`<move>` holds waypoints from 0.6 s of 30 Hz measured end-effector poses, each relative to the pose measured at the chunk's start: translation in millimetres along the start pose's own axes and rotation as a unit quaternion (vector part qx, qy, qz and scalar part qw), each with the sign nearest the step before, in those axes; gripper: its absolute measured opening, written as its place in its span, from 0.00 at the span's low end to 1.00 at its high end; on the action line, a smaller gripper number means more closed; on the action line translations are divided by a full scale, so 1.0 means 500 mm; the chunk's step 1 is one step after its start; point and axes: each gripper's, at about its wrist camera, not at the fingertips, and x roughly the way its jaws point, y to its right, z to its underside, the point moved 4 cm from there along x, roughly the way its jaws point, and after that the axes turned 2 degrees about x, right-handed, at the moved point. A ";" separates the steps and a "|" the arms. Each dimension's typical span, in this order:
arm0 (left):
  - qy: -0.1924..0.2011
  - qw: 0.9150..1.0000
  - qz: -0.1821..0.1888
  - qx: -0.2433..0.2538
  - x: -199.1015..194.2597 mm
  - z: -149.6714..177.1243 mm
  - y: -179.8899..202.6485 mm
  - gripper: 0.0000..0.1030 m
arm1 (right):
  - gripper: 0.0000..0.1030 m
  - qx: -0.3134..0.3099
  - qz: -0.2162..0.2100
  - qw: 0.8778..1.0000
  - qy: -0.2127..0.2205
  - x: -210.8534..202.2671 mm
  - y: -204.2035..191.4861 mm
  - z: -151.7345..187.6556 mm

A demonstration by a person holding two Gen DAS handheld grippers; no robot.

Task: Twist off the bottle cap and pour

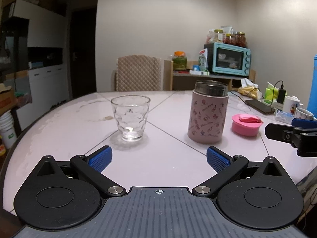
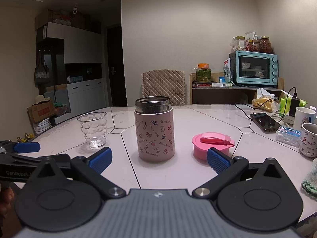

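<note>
Pink bottle (image 2: 154,130) upright, mouth open, dead ahead of your R gripper (image 2: 159,159); cap (image 2: 212,144) off, right of it; glass (image 1: 130,118) left. L gripper (image 1: 158,158) & R both spread wide, empty.

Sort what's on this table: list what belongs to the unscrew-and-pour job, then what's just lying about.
Belongs to the job:
pink bottle, already uncapped
pink cap, lying on the table beside it
empty glass
left claw and right claw, both open

Just lying about:
phone on a cable
two mugs
tissue packs
small blue-labelled box
green cloth
</note>
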 end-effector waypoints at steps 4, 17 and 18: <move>-0.001 1.000 0.000 -0.002 -0.003 0.003 0.000 1.00 | 1.00 -0.002 -0.001 1.000 0.000 -0.009 -0.004 -0.003; 0.003 1.000 0.003 -0.003 -0.004 0.006 -0.001 1.00 | 1.00 0.000 -0.001 1.000 0.001 -0.001 0.003 -0.001; 0.003 1.000 0.003 -0.003 -0.006 0.005 -0.001 1.00 | 1.00 0.000 -0.001 1.000 0.001 -0.001 0.002 0.000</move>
